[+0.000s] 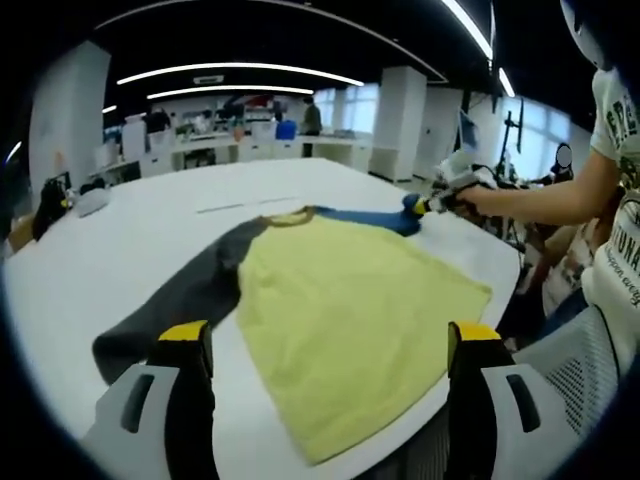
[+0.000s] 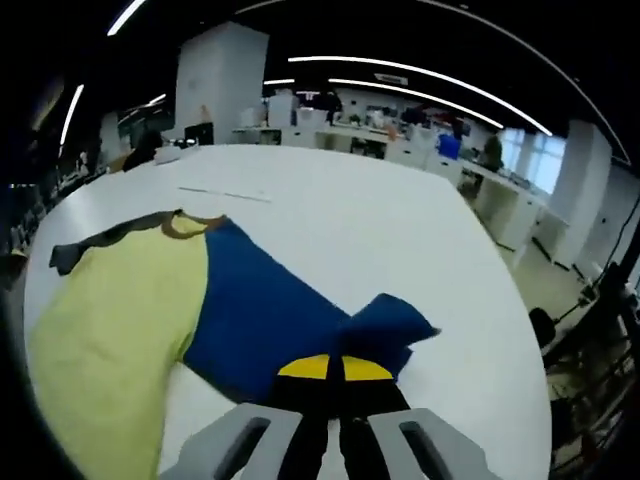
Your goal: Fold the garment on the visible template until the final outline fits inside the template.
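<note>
The garment (image 1: 345, 300), a yellow-bodied shirt with one grey sleeve (image 1: 190, 295) and one blue sleeve (image 2: 270, 315), lay spread face-flat on the white desk (image 1: 150, 225), its hem close to the desk's near edge in the left gripper view. No template outline could be made out under it. The right gripper (image 2: 334, 368) had its yellow-tipped jaws pressed together on the blue sleeve, whose cuff end was already bunched and turned over on itself; in the left gripper view it sat at the far right edge of the desk, held by a person's hand (image 1: 478, 196). The left gripper (image 1: 335, 345) hovered above the hem with its jaws spread wide, holding nothing. The likely trouble was the thin pinch: the sleeve could slip free mid-fold. Dragging it could also pull the body askew or rumple it, leaving the outline crooked, and the hem could slide off the near edge.
</note>
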`<state>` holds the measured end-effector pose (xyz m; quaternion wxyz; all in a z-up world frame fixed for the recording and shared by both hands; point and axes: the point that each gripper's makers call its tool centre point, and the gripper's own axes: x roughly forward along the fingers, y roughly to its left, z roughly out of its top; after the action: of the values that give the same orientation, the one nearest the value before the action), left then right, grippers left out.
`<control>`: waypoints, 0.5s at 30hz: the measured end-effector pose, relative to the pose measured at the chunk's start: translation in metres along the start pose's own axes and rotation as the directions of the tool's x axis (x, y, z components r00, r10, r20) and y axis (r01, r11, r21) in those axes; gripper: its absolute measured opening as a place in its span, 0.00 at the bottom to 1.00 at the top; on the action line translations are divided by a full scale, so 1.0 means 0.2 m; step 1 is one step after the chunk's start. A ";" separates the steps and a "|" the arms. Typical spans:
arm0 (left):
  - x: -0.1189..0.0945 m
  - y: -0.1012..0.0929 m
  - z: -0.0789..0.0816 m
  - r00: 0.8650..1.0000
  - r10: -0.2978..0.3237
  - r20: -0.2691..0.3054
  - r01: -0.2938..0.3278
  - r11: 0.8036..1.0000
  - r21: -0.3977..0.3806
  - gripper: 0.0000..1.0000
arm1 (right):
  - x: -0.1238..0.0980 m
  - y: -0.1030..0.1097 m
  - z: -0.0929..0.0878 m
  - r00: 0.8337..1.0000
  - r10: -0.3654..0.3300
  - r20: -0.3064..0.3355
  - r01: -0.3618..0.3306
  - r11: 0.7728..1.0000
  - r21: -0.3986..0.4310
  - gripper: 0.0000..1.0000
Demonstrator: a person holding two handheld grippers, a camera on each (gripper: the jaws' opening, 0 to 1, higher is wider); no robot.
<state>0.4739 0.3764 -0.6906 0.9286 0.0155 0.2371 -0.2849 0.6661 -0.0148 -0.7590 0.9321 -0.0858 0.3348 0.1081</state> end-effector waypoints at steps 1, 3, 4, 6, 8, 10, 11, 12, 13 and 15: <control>0.00 0.00 0.00 1.000 0.002 -0.001 -0.002 1.000 -0.001 0.94 | 0.02 0.01 -0.02 1.000 0.009 -0.013 -0.009 1.000 -0.001 0.00; 0.00 0.00 0.00 1.000 0.003 -0.002 -0.003 1.000 -0.002 0.94 | 0.03 0.03 -0.04 0.999 0.019 -0.028 -0.019 1.000 -0.012 0.00; 0.00 0.00 0.00 1.000 0.004 -0.003 -0.004 1.000 -0.002 0.94 | 0.04 0.02 -0.05 0.999 0.018 -0.032 -0.019 1.000 -0.014 0.00; 0.00 0.00 0.00 1.000 0.007 -0.004 -0.007 1.000 -0.004 0.94 | 0.05 0.02 -0.07 0.999 0.026 -0.044 -0.027 0.999 -0.020 0.00; 0.00 0.00 0.00 1.000 0.007 -0.004 -0.007 1.000 -0.004 0.94 | 0.06 0.02 -0.07 0.998 0.039 -0.052 -0.041 0.999 -0.020 0.00; 0.00 0.00 0.00 1.000 0.008 -0.007 -0.008 1.000 -0.002 0.94 | 0.07 0.03 -0.08 0.997 0.059 -0.058 -0.060 0.998 -0.021 0.00; 0.00 0.00 0.00 1.000 0.009 -0.007 -0.009 1.000 -0.002 0.94 | 0.07 0.03 -0.08 0.996 0.064 -0.060 -0.065 0.998 -0.021 0.00; 0.00 0.01 0.00 1.000 0.010 -0.007 -0.010 1.000 -0.002 0.94 | 0.06 0.03 -0.08 0.996 0.070 -0.059 -0.071 0.997 -0.022 0.02; 0.00 0.01 0.00 1.000 0.011 -0.007 -0.011 1.000 -0.001 0.94 | 0.05 0.03 -0.07 0.996 0.072 -0.056 -0.074 0.997 -0.022 0.04; 0.00 0.01 0.00 1.000 0.013 -0.008 -0.013 1.000 0.000 0.94 | 0.03 0.02 -0.04 0.996 0.082 -0.037 -0.082 0.997 -0.012 0.08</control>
<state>0.4740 0.3779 -0.6909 0.9294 0.0183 0.2407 -0.2790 0.6638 -0.0112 -0.7697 0.9201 -0.0804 0.3541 0.1470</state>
